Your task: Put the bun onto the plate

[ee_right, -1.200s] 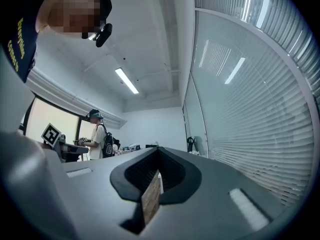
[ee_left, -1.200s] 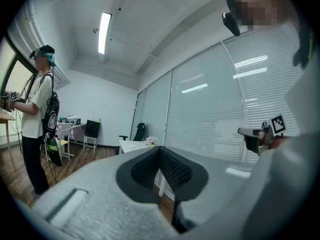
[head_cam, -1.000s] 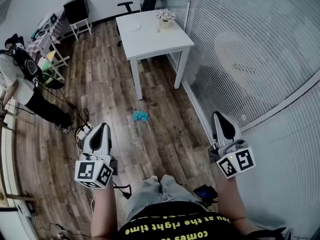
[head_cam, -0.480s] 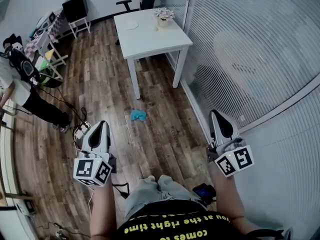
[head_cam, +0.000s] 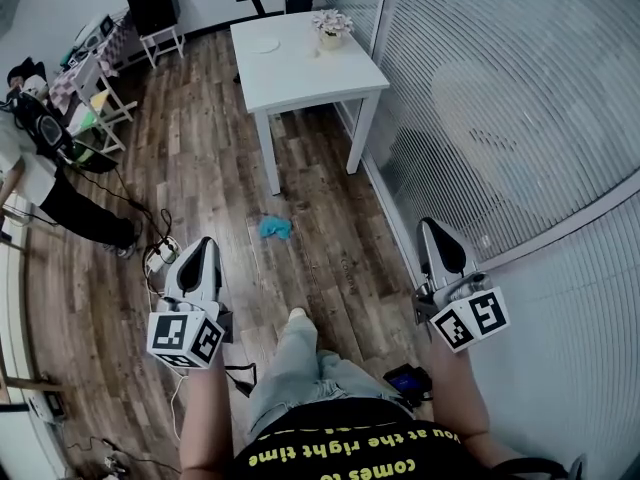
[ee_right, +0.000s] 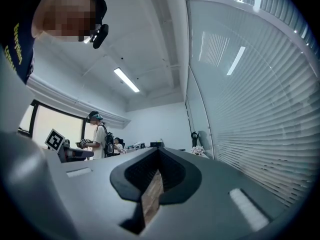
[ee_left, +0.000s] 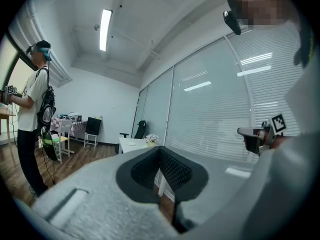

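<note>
A white table (head_cam: pixel 300 68) stands far ahead by the glass wall, with a white plate (head_cam: pixel 266 45) and a pot of flowers (head_cam: pixel 333 24) on it. I cannot make out a bun in any view. My left gripper (head_cam: pixel 207 245) is held level over the wooden floor at lower left, jaws together, nothing in them. My right gripper (head_cam: pixel 432 228) is level at lower right beside the glass wall, also shut and empty. In the left gripper view the left gripper (ee_left: pixel 160 149) points at the distant table (ee_left: pixel 131 143). In the right gripper view the right gripper (ee_right: pixel 159 150) has its tips touching.
A person with a backpack (head_cam: pixel 40 138) stands at the left. A blue cloth (head_cam: pixel 277 229) and cables (head_cam: pixel 155 258) lie on the floor between me and the table. Glass wall with blinds (head_cam: pixel 490 98) runs along the right. Chairs and a black box (head_cam: pixel 153 13) line the far wall.
The wearer's foot has swung forward between the grippers. The blue cloth sits slightly nearer to the grippers. The bystander has shifted toward the left edge. Both grippers stay shut.
</note>
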The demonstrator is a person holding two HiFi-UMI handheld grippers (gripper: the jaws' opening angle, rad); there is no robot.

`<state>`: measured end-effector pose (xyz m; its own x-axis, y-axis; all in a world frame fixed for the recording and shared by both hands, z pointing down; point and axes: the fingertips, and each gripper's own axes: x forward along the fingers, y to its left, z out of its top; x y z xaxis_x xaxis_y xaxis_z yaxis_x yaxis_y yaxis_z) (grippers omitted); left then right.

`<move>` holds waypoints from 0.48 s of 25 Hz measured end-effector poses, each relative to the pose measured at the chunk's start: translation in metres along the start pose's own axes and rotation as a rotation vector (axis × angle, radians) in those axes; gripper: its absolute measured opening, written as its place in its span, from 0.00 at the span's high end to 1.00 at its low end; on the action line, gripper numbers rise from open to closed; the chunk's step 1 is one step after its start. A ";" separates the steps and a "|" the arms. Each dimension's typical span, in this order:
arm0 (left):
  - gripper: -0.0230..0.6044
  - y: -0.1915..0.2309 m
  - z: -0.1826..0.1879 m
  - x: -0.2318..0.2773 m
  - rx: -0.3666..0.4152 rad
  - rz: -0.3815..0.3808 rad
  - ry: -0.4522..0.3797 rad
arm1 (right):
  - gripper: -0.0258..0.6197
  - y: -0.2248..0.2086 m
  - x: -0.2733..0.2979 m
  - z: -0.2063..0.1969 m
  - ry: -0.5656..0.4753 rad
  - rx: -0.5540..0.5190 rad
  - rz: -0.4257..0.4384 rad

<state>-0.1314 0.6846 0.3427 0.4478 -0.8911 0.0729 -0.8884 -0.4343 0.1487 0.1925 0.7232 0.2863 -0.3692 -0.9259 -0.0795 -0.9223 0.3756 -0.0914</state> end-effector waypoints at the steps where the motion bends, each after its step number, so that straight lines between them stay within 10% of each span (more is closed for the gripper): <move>1: 0.96 0.002 0.000 0.003 -0.002 0.003 -0.001 | 0.95 -0.001 0.004 -0.001 0.000 0.003 0.002; 12: 0.96 0.041 -0.002 0.064 -0.018 0.007 -0.019 | 0.95 -0.023 0.075 -0.012 -0.001 0.001 0.010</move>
<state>-0.1394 0.6099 0.3551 0.4396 -0.8965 0.0550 -0.8894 -0.4260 0.1656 0.1843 0.6447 0.2947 -0.3779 -0.9223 -0.0813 -0.9186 0.3845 -0.0918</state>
